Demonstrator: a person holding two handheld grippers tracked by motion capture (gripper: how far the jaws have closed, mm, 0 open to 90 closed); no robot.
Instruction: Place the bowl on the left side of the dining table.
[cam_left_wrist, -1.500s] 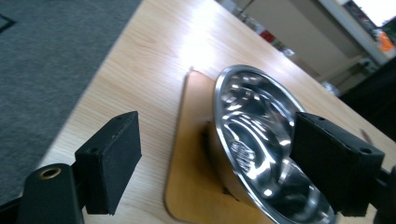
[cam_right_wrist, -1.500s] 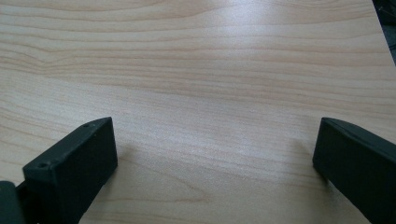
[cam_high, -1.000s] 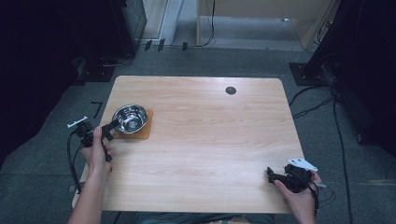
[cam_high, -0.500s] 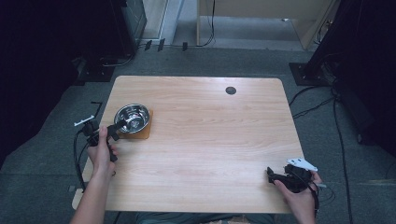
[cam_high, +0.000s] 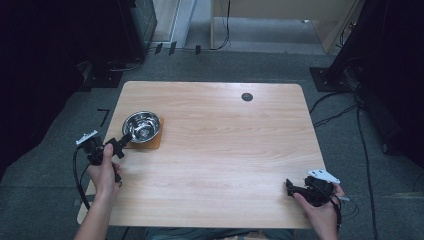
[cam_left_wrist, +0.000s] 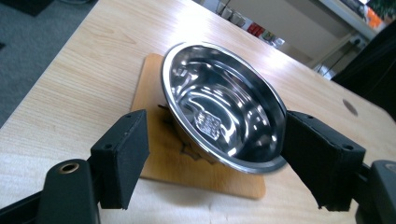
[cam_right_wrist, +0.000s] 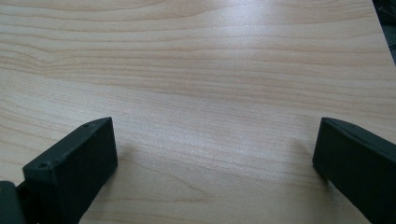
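Light wood table (cam_high: 225, 160) seen from above, with a steel bowl (cam_high: 141, 126) sitting on a thin brown wooden mat (cam_high: 152, 141) over near the left edge. Left gripper (cam_high: 120, 141) held by the left hand (cam_high: 106, 167) just off that edge, pointing at the bowl from the near-left, tips right up by the bowl's rim. From the left gripper view: jaws spread wide, one on each side of the bowl (cam_left_wrist: 224, 107), near rim sitting between them; can't tell for sure whether the right-side jaw actually touches the rim or just sits beside it. Bowl empty and shiny inside, small stamped mark on the bottom, mat (cam_left_wrist: 187, 163) sticking out under it toward the camera. Right gripper (cam_high: 290, 186) way over at the near-right corner, held low by the right hand (cam_high: 320, 210), well apart from the bowl, grey plate on top. Right gripper view: jaws also wide apart, just bare wood grain (cam_right_wrist: 210, 93) between them, nothing gripped. Small dark round hole (cam_high: 247, 96) in the tabletop toward the far side. Grey carpet and some cables around the table.
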